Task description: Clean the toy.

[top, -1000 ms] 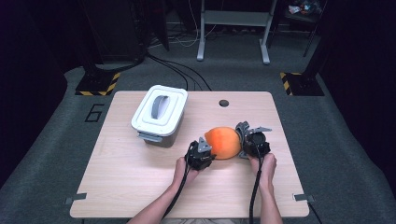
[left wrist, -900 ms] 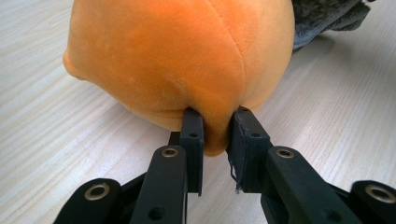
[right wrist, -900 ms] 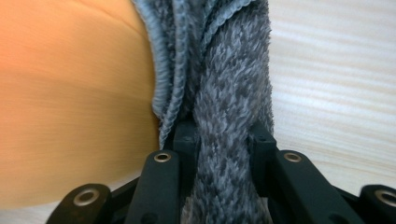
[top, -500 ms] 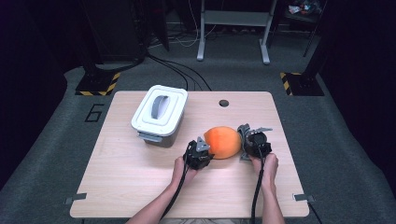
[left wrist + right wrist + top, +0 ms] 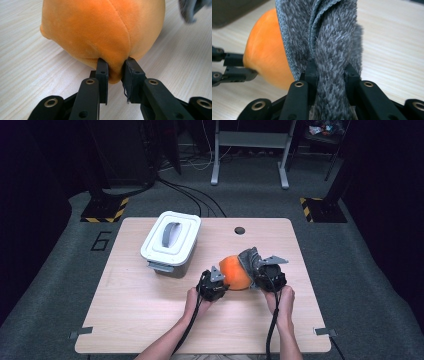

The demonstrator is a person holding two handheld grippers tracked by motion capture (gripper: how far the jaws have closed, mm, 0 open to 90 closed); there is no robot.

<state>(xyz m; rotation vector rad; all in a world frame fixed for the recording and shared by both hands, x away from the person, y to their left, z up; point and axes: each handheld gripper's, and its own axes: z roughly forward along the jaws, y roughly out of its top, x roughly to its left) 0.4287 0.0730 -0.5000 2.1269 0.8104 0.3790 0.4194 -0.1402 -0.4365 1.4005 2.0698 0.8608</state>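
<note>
An orange plush ball [image 5: 235,271] rests on the wooden table [image 5: 150,310], right of centre. My left gripper [image 5: 220,281] is shut on a pinch of the ball's fabric [image 5: 115,72] at its near-left side. My right gripper [image 5: 255,265] is shut on a folded grey fluffy cloth [image 5: 334,57], held against the ball's right side; the cloth [image 5: 248,258] stands up from the jaws. In the right gripper view the orange ball [image 5: 264,62] lies behind and left of the cloth, with the left gripper [image 5: 255,71] nipping it.
A white lidded box [image 5: 171,242] with a grey handle stands at the back left of the table. A dark round hole [image 5: 240,230] sits near the far edge. Cables, stands and striped floor marks lie beyond the table.
My right gripper has lifted with the grey cloth and shifted slightly toward the ball. The left gripper and the ball have stayed put.
</note>
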